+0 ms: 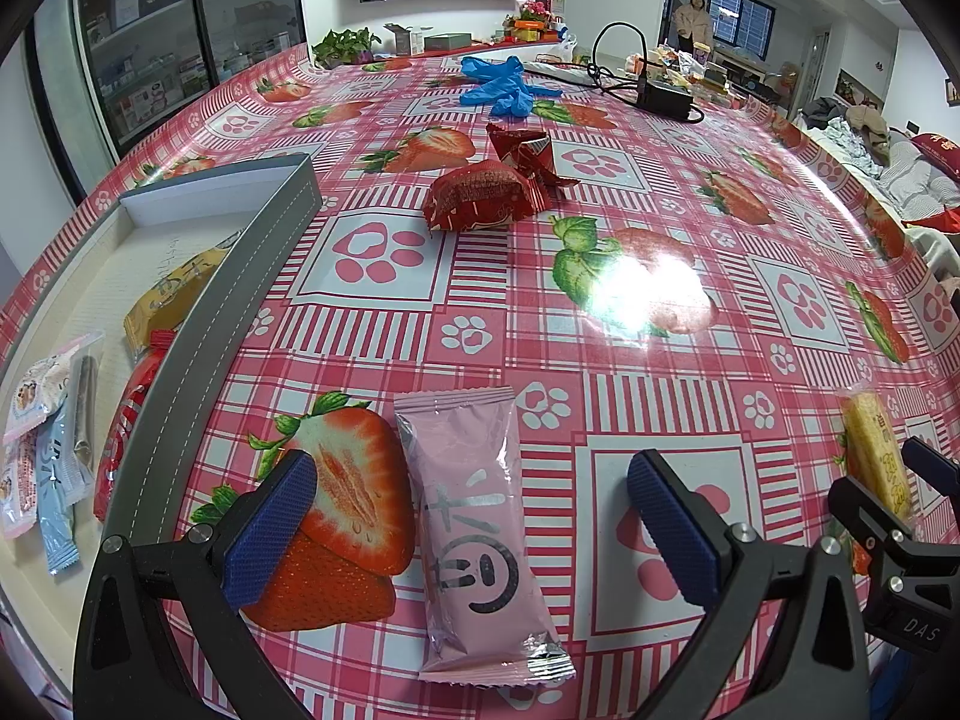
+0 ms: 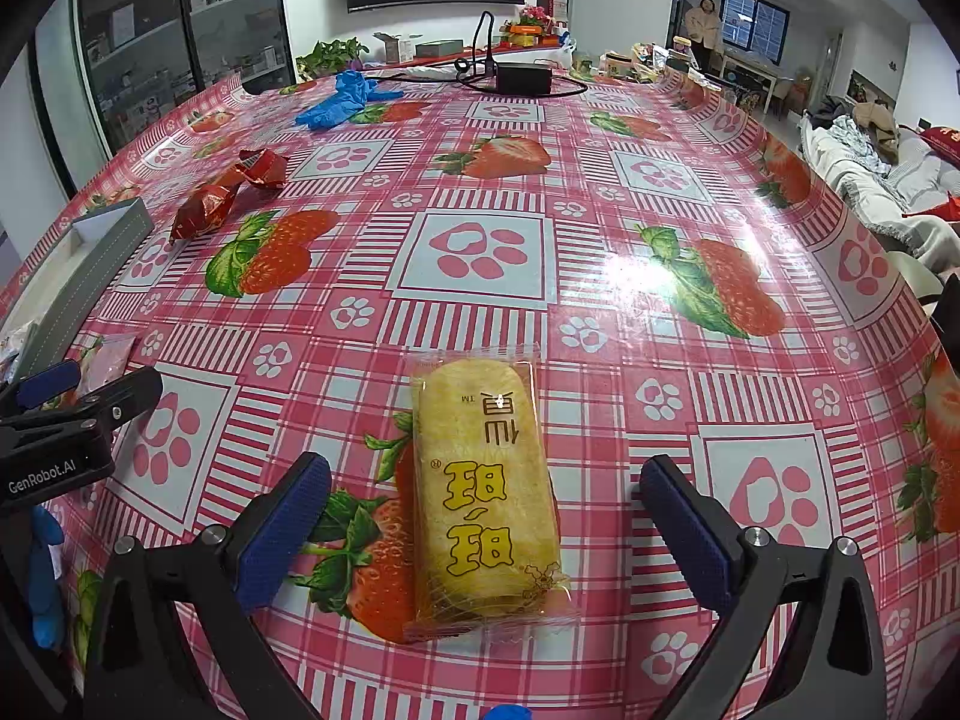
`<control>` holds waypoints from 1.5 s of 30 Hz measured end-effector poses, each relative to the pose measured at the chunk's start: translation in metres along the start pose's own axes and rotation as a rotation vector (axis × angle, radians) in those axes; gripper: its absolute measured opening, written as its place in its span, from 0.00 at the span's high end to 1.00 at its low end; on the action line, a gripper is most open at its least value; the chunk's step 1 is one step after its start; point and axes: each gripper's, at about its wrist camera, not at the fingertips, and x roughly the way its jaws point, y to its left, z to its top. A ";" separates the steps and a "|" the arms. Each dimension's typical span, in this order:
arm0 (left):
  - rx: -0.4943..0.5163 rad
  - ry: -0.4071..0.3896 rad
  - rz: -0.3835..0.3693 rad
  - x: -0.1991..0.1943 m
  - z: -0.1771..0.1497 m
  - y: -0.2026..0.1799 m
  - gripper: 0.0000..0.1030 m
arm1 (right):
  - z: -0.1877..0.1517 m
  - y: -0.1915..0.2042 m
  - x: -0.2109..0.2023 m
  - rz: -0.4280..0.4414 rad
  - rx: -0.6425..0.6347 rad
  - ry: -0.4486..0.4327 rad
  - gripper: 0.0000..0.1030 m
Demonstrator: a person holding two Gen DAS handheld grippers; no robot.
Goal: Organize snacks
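Progress stands at roughly the halfway mark, judging by the count of packets. The shallow grey tray with stitched rim (image 1: 198, 324), set at the left edge of the table (image 1: 660, 228), already holds several snacks: a yellow wrapped bar (image 1: 165, 294), a red packet (image 1: 123, 420) against the tray's inner wall, a pale blue sachet (image 1: 57, 498) and two small white-and-pink sachets (image 1: 33, 396).

Four snacks remain loose on the red-checked, strawberry-printed plastic cloth. A pink foil-ended packet (image 1: 477, 528) lies flat near the front edge of the table, just beside the tray. A clear-wrapped yellow rice cracker (image 2: 486, 498) lies near the front edge too, to the right of the pink one. Two red foil-wrapped cakes (image 1: 480, 195) sit touching each other toward the middle of the table, well apart from both tongs.

The left tongs (image 1: 471, 525) are spread wide and straddle the pink packet without touching it. The right tongs (image 2: 486, 522) are likewise spread wide, either side of the rice cracker, with no contact visible. Nothing is held by either.

Unrelated items at the far edge, blue rubber gloves (image 1: 498, 87) and a black power adapter with cable (image 1: 663, 97), appear to play no part.

Outstanding, in my judgement: both near packets to be gripped and carried to the tray, then the two red cakes.
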 end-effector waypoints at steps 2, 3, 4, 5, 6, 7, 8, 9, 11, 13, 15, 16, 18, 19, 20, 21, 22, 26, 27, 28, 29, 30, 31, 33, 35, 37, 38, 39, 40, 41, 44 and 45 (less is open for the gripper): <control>0.000 0.000 0.000 0.000 0.000 0.000 0.00 | 0.000 0.000 0.000 0.000 0.000 0.000 0.00; 0.000 0.000 0.000 0.000 0.000 0.000 0.00 | 0.000 0.000 0.000 0.000 0.000 0.000 0.00; 0.000 0.000 0.000 0.000 0.000 0.000 0.00 | 0.000 0.000 0.000 0.000 0.000 0.000 0.00; 0.000 0.000 0.000 0.000 0.000 0.000 0.00 | 0.000 0.000 0.000 0.000 0.000 0.000 0.00; 0.000 0.000 0.000 0.000 0.000 0.000 0.00 | 0.000 0.000 0.000 0.000 0.000 0.000 0.00; 0.000 0.000 0.000 0.000 0.000 0.000 0.00 | 0.000 0.000 0.000 0.000 0.000 0.000 0.00; 0.000 0.000 0.000 0.000 0.000 0.000 0.00 | 0.000 0.000 0.000 0.000 0.000 0.000 0.00; 0.000 0.000 0.000 0.000 0.000 0.000 0.00 | 0.000 0.000 0.000 0.000 0.000 0.000 0.00; 0.000 0.000 0.000 0.000 0.000 0.000 0.00 | 0.000 0.000 0.000 0.000 0.000 0.000 0.00; 0.000 0.000 0.000 0.000 0.000 0.000 0.00 | 0.000 0.000 0.000 0.000 0.000 0.000 0.00; 0.000 0.000 0.000 0.000 0.000 0.000 0.00 | 0.000 0.000 0.000 0.000 0.000 0.000 0.00; 0.000 0.000 0.000 0.000 0.000 0.000 0.00 | 0.000 0.000 0.000 0.000 -0.001 0.000 0.00; 0.000 0.000 0.000 0.000 0.000 0.000 0.00 | 0.000 0.000 0.000 -0.001 -0.001 0.001 0.00; 0.000 0.000 0.000 0.000 0.000 0.000 0.00 | 0.000 0.000 0.000 0.000 -0.001 0.002 0.00; 0.001 0.000 0.000 0.000 0.000 0.000 0.00 | 0.000 0.001 0.000 -0.001 -0.001 0.002 0.00; 0.001 0.000 0.001 0.000 0.000 0.000 0.00 | 0.000 0.001 0.000 -0.001 -0.001 0.004 0.00; -0.001 0.001 0.004 0.000 0.000 0.000 0.00 | 0.000 0.001 0.000 -0.001 -0.004 0.011 0.00; -0.007 0.025 0.006 -0.002 -0.001 -0.003 0.05 | 0.007 0.001 0.001 0.014 -0.017 0.080 0.01; 0.003 0.030 -0.002 -0.004 -0.001 -0.005 0.12 | 0.008 0.000 0.001 0.019 -0.021 0.096 0.03; 0.018 0.035 -0.012 -0.007 -0.001 -0.008 0.16 | 0.009 -0.001 -0.001 0.019 -0.022 0.101 0.11; 0.031 0.038 -0.023 -0.009 0.000 -0.011 0.29 | 0.011 -0.001 -0.002 0.021 -0.028 0.106 0.19; 0.049 0.042 -0.033 -0.011 0.000 -0.014 0.45 | 0.012 -0.002 -0.004 0.025 -0.034 0.110 0.24; 0.059 0.046 -0.041 -0.013 0.001 -0.016 0.56 | 0.013 -0.002 -0.006 0.029 -0.039 0.111 0.38; 0.062 0.067 -0.056 -0.015 0.002 -0.017 0.75 | 0.015 -0.003 -0.007 0.040 -0.042 0.116 0.64; 0.027 0.091 -0.102 -0.018 0.002 -0.012 0.76 | 0.018 -0.005 -0.007 0.069 -0.030 0.135 0.64; -0.023 0.112 -0.165 -0.023 0.001 -0.004 0.76 | 0.019 -0.008 -0.009 0.128 -0.006 0.150 0.64; -0.033 0.113 -0.172 -0.026 0.001 -0.002 0.76 | 0.020 -0.010 -0.010 0.165 0.016 0.156 0.64; -0.038 0.110 -0.172 -0.031 0.002 0.001 0.76 | 0.021 -0.011 -0.013 0.190 0.033 0.157 0.64; -0.039 0.104 -0.171 -0.036 0.003 0.003 0.76 | 0.024 -0.008 -0.017 0.205 0.038 0.155 0.64; -0.041 0.095 -0.171 -0.043 0.006 0.007 0.76 | 0.027 -0.006 -0.020 0.214 0.037 0.149 0.64; -0.055 0.056 -0.168 -0.066 0.017 0.022 0.76 | 0.041 0.008 -0.033 0.250 0.015 0.125 0.64; -0.059 0.042 -0.164 -0.072 0.021 0.027 0.76 | 0.046 0.014 -0.036 0.264 0.007 0.117 0.64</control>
